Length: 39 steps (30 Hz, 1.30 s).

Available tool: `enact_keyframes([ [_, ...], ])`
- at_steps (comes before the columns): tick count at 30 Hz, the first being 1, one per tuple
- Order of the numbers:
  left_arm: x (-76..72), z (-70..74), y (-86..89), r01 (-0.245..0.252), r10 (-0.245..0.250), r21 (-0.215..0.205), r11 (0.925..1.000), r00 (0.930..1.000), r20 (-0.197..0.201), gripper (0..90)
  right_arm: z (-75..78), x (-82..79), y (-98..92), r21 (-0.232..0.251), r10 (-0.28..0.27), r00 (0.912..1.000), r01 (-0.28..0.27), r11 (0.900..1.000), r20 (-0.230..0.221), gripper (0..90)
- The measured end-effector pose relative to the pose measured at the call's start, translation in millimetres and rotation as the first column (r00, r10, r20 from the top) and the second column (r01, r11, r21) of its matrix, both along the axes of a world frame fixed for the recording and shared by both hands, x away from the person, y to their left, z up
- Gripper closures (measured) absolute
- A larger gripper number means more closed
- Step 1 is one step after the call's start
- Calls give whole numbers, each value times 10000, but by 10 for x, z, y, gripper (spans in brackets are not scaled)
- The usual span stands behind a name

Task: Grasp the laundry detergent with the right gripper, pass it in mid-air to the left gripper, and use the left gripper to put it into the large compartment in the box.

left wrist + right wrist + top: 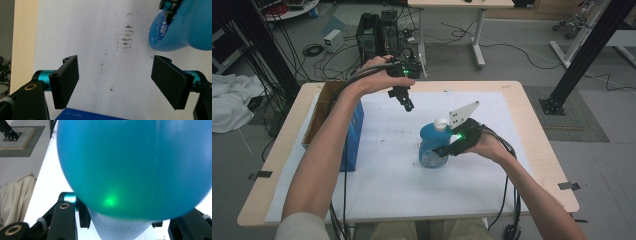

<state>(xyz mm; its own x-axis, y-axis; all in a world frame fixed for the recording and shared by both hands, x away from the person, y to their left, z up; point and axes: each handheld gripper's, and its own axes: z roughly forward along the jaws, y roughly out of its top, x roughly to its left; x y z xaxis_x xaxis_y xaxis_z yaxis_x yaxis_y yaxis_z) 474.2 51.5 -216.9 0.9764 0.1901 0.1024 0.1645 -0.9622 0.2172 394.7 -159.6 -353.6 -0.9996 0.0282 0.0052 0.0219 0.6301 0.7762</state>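
A blue bottle (432,145) with a white cap (440,123) stands upright near the middle of the white sheet (387,175). My right gripper (442,150) comes in from the right and is shut on the bottle's lower body. In the right gripper view the bottle (135,167) bulges between the two black jaws. My left gripper (407,105) hangs above the sheet behind the bottle, pointing down, apart from it. Its jaws stand wide open with nothing between them (115,75). The bottle (180,32) shows at the top right of that view.
A blue box (353,132) stands on the left of the wooden table (512,87), with an open cardboard box (319,112) beside it. Brown stains (127,35) mark the sheet. The blue box's top (85,117) lies just under the left gripper. Cables and stands crowd the floor beyond.
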Motion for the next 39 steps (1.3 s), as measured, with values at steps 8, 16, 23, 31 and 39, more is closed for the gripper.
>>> enact_keyframes([
  [8, -102, 151, -23, 321, -324, -510, 9982, 9995, -40, 225, -146, -104, 72, -247, 156, 9999, -158, 9996, -64, 469],
  [16, -55, 82, -10, 185, -186, -322, 9993, 9998, -29, 225, 100, 164, -21, -74, 30, 10000, -30, 10000, -25, 469],
  [23, -400, 340, -156, 1261, -1287, -1018, 9868, 9915, -195, 225, 105, 184, -14, -48, 34, 10000, -34, 10000, -51, 468],
  [31, -445, 314, -222, 1207, -1235, -1110, 9865, 9922, -181, 225, 237, 311, 50, 95, -29, 10000, 28, 10000, 57, 468],
  [39, -482, 250, -287, 1412, -1462, -1231, 9823, 9887, -328, 225, 260, 333, 73, 103, 28, 9999, -29, 9999, 120, 468],
])
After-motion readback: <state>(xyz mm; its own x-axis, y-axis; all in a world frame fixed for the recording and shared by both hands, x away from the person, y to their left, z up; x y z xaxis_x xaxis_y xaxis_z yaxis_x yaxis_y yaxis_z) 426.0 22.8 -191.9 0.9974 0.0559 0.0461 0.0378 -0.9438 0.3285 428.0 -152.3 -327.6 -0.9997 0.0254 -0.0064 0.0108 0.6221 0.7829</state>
